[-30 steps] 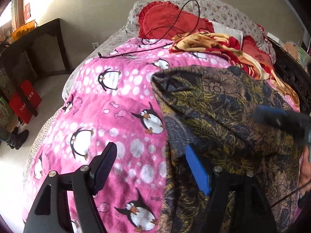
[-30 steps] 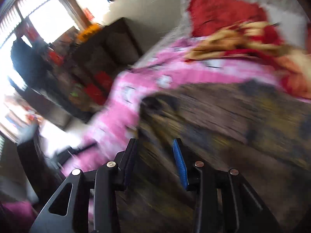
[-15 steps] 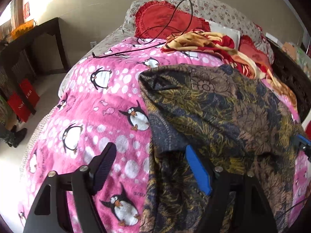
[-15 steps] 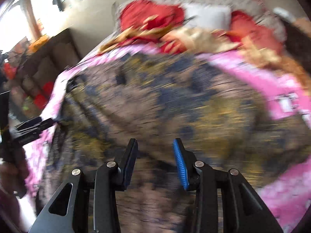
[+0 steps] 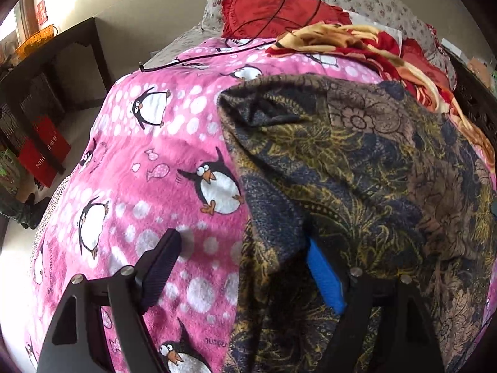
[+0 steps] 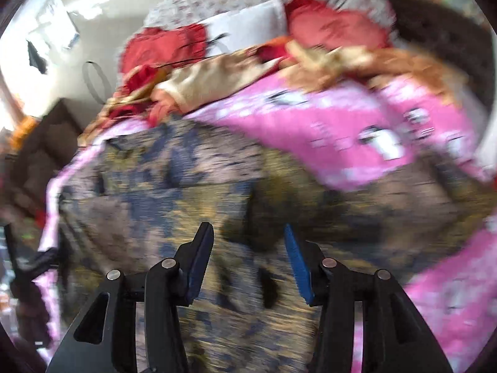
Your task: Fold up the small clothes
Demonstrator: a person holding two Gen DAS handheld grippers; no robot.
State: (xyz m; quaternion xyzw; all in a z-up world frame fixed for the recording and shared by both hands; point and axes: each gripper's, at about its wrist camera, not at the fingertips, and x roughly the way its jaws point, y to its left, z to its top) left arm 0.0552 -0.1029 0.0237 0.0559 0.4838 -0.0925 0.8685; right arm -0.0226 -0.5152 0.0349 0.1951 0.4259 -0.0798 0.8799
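A dark garment [image 5: 357, 161] with a navy, gold and brown floral print lies spread on a pink penguin blanket [image 5: 161, 155] on the bed. My left gripper [image 5: 242, 267] is open over the garment's left edge; a fold of cloth lies between its fingers and covers the tip of the blue right pad [image 5: 326, 276]. My right gripper [image 6: 248, 255] is open and empty above the same garment [image 6: 174, 192]; that view is blurred by motion. The left gripper [image 6: 34, 264] shows at the far left of the right wrist view.
Red pillows [image 5: 273, 9], a floral pillow and a red-and-gold blanket [image 5: 357, 43] are piled at the head of the bed. A black cable [image 5: 198, 59] trails across the blanket. A dark wooden table [image 5: 52, 62] and red boxes [image 5: 43, 152] stand left of the bed.
The right gripper has swung from left to right over the garment and left the left wrist view. The left gripper has crept forward, and the fold of cloth now drapes over its blue pad.
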